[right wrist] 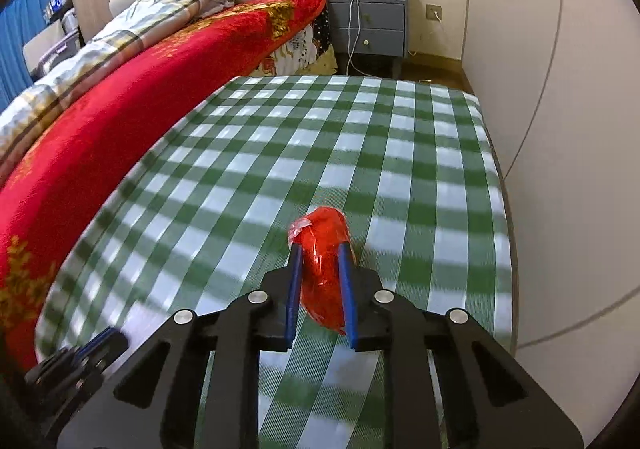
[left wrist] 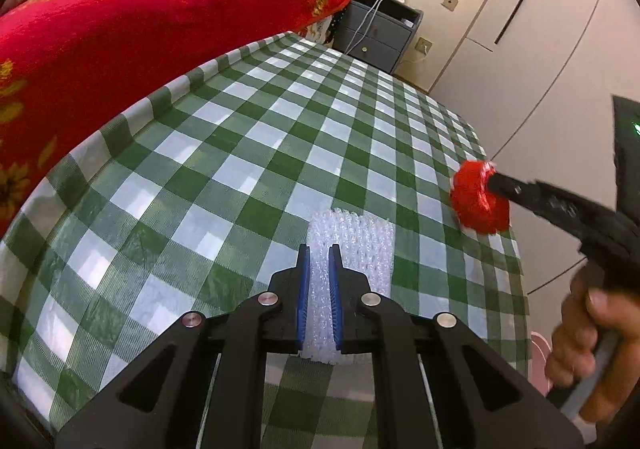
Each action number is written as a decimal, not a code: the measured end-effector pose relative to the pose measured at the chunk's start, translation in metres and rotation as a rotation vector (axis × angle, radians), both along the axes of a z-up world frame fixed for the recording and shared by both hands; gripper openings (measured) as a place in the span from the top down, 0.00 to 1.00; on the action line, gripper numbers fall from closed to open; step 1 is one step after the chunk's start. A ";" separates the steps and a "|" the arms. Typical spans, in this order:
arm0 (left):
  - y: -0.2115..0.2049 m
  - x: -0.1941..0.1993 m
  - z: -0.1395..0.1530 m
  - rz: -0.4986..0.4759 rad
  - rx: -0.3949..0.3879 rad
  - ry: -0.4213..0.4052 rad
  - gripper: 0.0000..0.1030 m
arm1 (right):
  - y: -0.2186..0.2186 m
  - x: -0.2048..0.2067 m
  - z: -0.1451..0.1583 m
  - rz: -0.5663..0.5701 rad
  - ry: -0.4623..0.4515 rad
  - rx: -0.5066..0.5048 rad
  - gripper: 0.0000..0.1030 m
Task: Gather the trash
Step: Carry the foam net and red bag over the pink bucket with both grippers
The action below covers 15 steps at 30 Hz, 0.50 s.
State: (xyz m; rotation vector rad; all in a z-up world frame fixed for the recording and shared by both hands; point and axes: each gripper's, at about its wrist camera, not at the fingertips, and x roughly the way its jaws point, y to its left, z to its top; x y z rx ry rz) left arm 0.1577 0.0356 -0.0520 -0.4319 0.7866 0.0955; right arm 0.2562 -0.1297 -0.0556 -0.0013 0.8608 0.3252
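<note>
Left tongs [left wrist: 319,277] clamped on a white foam-mesh sleeve [left wrist: 352,245] that juts forward over the green-and-white checked counter [left wrist: 224,153], right tongs [right wrist: 320,269] pinched round a crumpled red plastic wrapper [right wrist: 326,249] – held above the cloth, red blanket [right wrist: 120,121] left of both.

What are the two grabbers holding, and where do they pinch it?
The left gripper pinches the white foam net along its left edge. The right gripper squeezes the red crumpled wrapper across its middle.

Left gripper [left wrist: 319,269] clamped on foam net [left wrist: 352,245]; right gripper [right wrist: 322,273] clamped on red wrapper [right wrist: 326,249]; right hand [left wrist: 596,345] gripping handle.
</note>
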 end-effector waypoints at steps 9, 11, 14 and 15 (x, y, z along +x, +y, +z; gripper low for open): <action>-0.005 -0.012 0.010 -0.036 -0.003 -0.032 0.91 | -0.015 -0.074 0.014 -0.008 -0.019 0.039 0.84; -0.007 -0.017 0.012 -0.045 0.006 -0.042 0.91 | -0.019 -0.087 0.017 -0.016 -0.027 0.047 0.84; -0.013 -0.023 0.018 -0.069 0.020 -0.065 0.91 | -0.028 -0.111 0.022 -0.037 -0.036 0.067 0.85; -0.016 -0.025 0.020 -0.081 0.030 -0.072 0.91 | -0.032 -0.119 0.024 -0.046 -0.042 0.071 0.85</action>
